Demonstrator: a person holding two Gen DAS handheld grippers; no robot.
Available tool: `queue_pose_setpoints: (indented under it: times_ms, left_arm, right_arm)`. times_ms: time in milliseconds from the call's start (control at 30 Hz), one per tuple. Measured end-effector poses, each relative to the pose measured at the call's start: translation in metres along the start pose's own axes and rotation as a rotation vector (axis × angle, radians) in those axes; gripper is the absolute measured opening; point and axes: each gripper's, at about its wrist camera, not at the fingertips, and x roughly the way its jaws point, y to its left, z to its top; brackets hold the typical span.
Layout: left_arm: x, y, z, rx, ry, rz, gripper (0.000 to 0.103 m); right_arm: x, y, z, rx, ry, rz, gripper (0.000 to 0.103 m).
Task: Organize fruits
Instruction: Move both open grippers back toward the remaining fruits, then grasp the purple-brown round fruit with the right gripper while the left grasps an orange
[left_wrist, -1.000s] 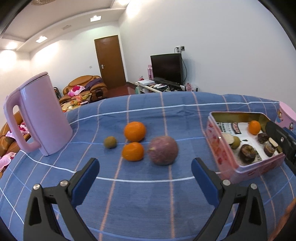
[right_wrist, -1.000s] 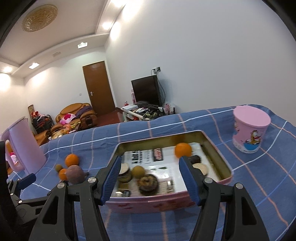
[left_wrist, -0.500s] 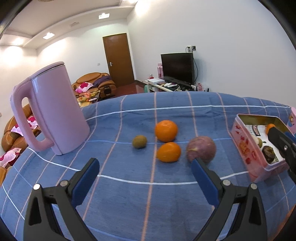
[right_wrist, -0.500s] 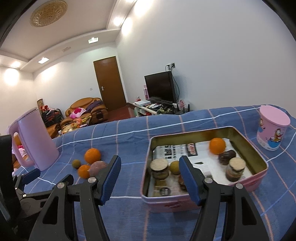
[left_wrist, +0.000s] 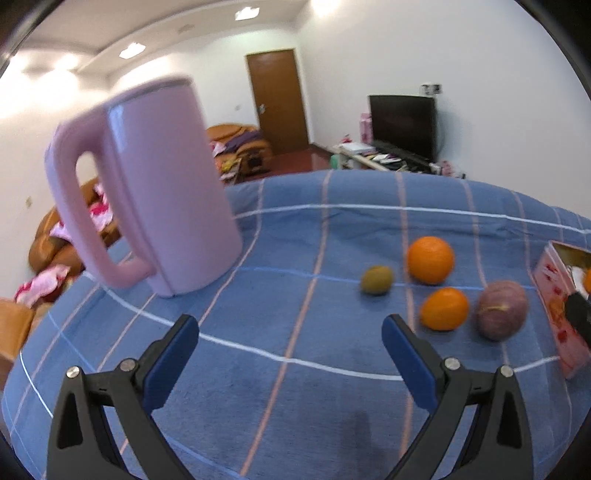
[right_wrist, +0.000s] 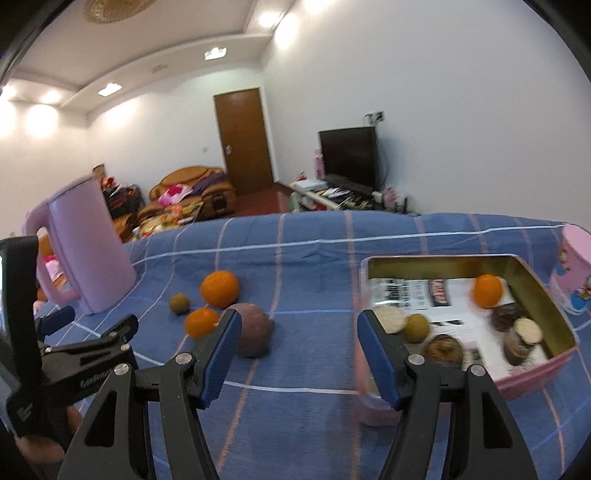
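Swung leftward across the view since the earlier frame; both hand-held grippers empty, still on approach.
Left hand-held gripper (left_wrist: 290, 341) wide, right hand-held gripper (right_wrist: 297, 338) about half open, nothing between pads. Loose fruit on blue-checked bench (right_wrist: 314, 266) just left of pink tin (right_wrist: 532, 373): two oranges (right_wrist: 220, 288), purple fruit (right_wrist: 255, 334), small green fruit (right_wrist: 179, 303). All near-round, no clear long axis or heading. Probable next: centre over purple fruit, lower, close, carry into tin.

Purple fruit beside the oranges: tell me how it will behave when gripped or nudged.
The purple fruit looks round, so a nudge would likely roll it across the blue cloth. It sits close to an orange, which it may bump.
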Motion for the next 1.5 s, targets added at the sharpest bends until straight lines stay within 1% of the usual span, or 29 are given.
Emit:
queue_pose_setpoints:
  times_ms: [100, 200, 367, 467, 700, 767, 800, 833, 933, 1000, 1100, 1133, 1267, 1300, 1367, 1400, 1433, 1500]
  left_arm:
    - [0.007, 0.006, 0.0, -0.026, 0.03, -0.001, 0.102]
    - [0.005, 0.004, -0.001, -0.017, 0.025, 0.011, 0.102]
    - [0.006, 0.0, -0.001, 0.005, 0.031, 0.014, 0.102]
    - [0.006, -0.002, 0.0, 0.012, 0.028, 0.013, 0.102]
    - [0.009, -0.003, 0.0, 0.009, 0.046, -0.002, 0.102]
    - [0.01, -0.002, 0.001, 0.004, 0.048, -0.017, 0.102]
    - [0.01, -0.002, 0.001, 0.003, 0.047, -0.022, 0.102]
    - [0.01, -0.002, 0.001, 0.003, 0.046, -0.026, 0.102]
    - [0.011, -0.002, 0.0, 0.005, 0.048, -0.052, 0.102]
    - [0.01, -0.002, 0.0, -0.004, 0.045, -0.09, 0.102]
    - [0.003, -0.008, 0.001, -0.007, 0.026, -0.176, 0.102]
    - [0.001, -0.014, 0.002, 0.008, 0.023, -0.197, 0.102]
    - [-0.001, -0.046, 0.012, 0.093, 0.017, -0.239, 0.101]
    - [0.001, -0.054, 0.015, 0.104, 0.026, -0.256, 0.101]
    - [0.008, -0.068, 0.021, 0.117, 0.057, -0.264, 0.1]
    - [0.012, -0.074, 0.023, 0.123, 0.068, -0.263, 0.097]
    - [0.015, -0.08, 0.024, 0.13, 0.077, -0.261, 0.09]
    - [0.024, -0.09, 0.025, 0.141, 0.108, -0.251, 0.082]
  right_arm:
    - [0.02, 0.014, 0.003, -0.056, 0.064, 0.027, 0.067]
    - [0.043, 0.024, 0.006, -0.093, 0.142, 0.061, 0.067]
    - [0.077, 0.035, 0.011, -0.173, 0.233, 0.043, 0.067]
    - [0.091, 0.038, 0.011, -0.184, 0.288, 0.066, 0.067]
    - [0.1, 0.029, 0.013, -0.14, 0.324, 0.116, 0.066]
    - [0.101, 0.027, 0.013, -0.124, 0.333, 0.162, 0.052]
    - [0.1, 0.027, 0.012, -0.127, 0.333, 0.162, 0.052]
    - [0.097, 0.028, 0.011, -0.133, 0.329, 0.158, 0.051]
    - [0.084, 0.028, 0.008, -0.131, 0.306, 0.165, 0.051]
    - [0.064, 0.02, 0.009, -0.105, 0.225, 0.169, 0.051]
    - [0.032, 0.009, 0.007, -0.088, 0.124, 0.15, 0.051]
    - [0.026, 0.005, 0.006, -0.078, 0.108, 0.143, 0.051]
    - [-0.003, -0.014, 0.006, -0.039, 0.035, 0.108, 0.051]
    - [-0.008, -0.017, 0.008, -0.034, 0.022, 0.1, 0.051]
    - [-0.015, -0.023, 0.008, -0.027, -0.001, 0.084, 0.051]
    - [-0.016, -0.026, 0.008, -0.027, -0.006, 0.077, 0.051]
    - [-0.017, -0.029, 0.008, -0.025, -0.007, 0.073, 0.051]
    - [-0.015, -0.033, 0.008, -0.009, 0.002, 0.077, 0.051]
